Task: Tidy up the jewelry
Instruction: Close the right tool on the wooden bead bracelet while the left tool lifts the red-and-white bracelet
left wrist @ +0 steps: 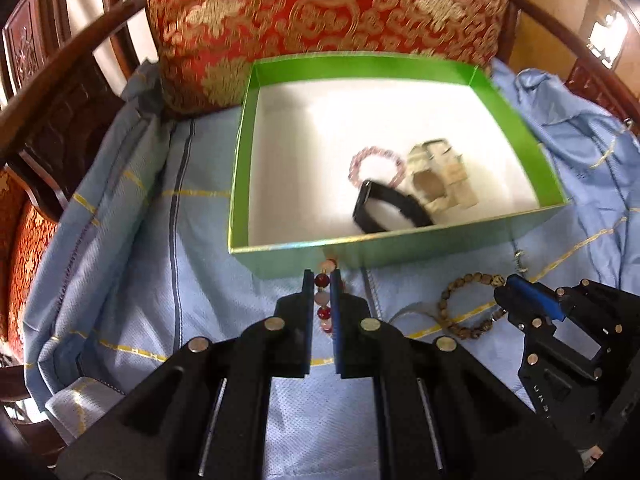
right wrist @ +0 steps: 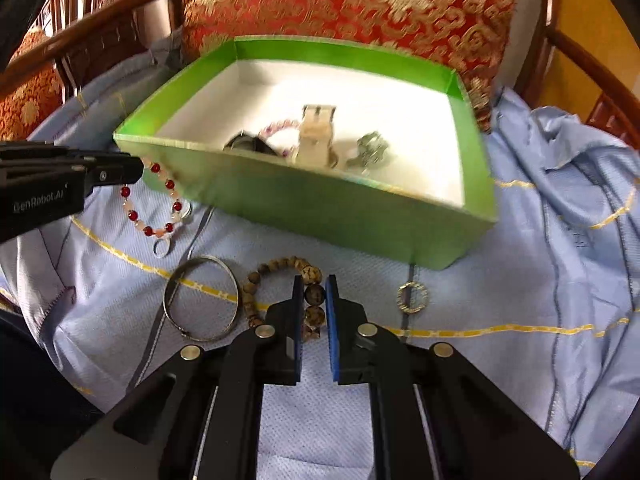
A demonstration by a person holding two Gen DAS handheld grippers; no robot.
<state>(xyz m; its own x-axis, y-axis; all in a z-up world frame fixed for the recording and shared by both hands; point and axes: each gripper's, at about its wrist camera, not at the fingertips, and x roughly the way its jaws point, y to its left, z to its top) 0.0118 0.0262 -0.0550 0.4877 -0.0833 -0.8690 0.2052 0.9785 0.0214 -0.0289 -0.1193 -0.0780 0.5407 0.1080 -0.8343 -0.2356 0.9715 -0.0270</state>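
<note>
1. My left tongs (left wrist: 322,280) are clenched on the red and pink bead bracelet (right wrist: 154,204), which hangs from them just short of the green box (left wrist: 400,252), at the box's 6 o'clock wall.
2. My right tongs (right wrist: 314,292) are clenched on the brown bead bracelet (right wrist: 280,292), which, as far as I can tell, lies on the blue cloth (right wrist: 520,280).
3. To do this well, I judge I should lift each bracelet clear above the wall before crossing, or the dangling loop may snag the rim.
4. I would release low, over bare white floor at 9 o'clock in the box.
5. Inside lie a pink bead bracelet (left wrist: 374,166), a black band (left wrist: 386,210), a pale strap watch (left wrist: 438,180) and a silver piece (right wrist: 370,150).
6. Outside wait a silver bangle (right wrist: 200,300) and a small ring (right wrist: 412,298).
</note>
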